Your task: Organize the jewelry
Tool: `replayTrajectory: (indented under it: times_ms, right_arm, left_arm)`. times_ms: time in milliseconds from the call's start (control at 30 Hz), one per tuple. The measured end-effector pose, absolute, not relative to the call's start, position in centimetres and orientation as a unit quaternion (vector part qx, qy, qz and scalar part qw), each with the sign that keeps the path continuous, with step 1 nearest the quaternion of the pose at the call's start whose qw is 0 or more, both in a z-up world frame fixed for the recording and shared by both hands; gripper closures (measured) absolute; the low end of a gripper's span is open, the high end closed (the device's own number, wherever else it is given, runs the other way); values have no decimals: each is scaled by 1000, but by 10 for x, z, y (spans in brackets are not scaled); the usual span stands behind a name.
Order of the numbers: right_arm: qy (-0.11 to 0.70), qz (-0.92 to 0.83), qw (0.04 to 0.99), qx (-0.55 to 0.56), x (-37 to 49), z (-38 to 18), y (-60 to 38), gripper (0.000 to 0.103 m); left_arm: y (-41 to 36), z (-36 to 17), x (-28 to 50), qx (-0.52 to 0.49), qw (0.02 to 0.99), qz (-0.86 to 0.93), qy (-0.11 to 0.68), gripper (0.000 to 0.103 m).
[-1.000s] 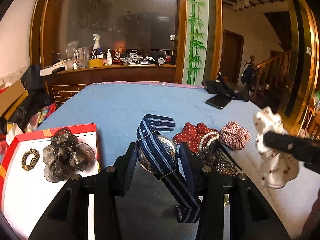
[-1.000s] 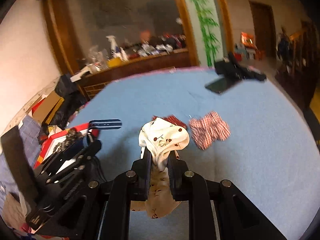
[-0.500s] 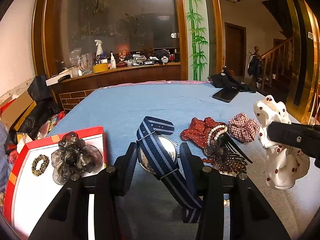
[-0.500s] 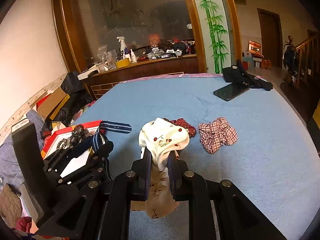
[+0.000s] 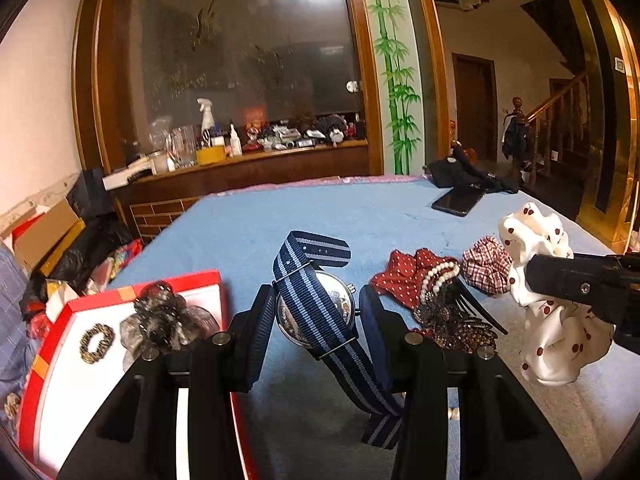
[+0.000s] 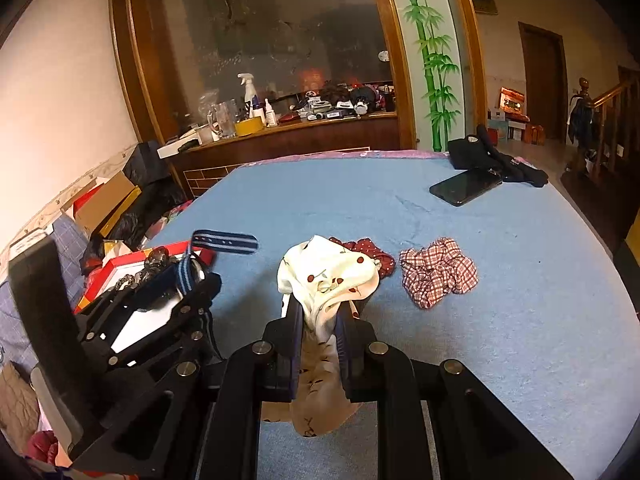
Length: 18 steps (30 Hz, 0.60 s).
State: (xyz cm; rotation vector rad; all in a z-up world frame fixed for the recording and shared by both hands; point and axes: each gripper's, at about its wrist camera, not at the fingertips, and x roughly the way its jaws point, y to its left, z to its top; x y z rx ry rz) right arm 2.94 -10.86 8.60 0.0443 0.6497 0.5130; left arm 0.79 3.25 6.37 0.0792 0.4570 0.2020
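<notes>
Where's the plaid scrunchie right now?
The plaid scrunchie lies on the blue table cover, right of centre in the right wrist view, just right of the red dotted scrunchie and nearer than the phone.

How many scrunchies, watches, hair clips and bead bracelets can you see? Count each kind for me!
Scrunchies: 5 (cherry, plaid, red dotted, sheer grey, small gold)
Watches: 1
Hair clips: 1
Pearl bracelets: 1
Total: 8
</notes>
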Motion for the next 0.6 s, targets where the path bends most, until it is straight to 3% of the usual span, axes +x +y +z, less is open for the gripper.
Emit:
replayTrajectory:
  times_ms: [600]
  right_arm:
    - [287, 244, 926, 32, 18, 93, -115, 87]
  left_arm:
    - [10, 96, -46, 114, 973, 139, 148, 64]
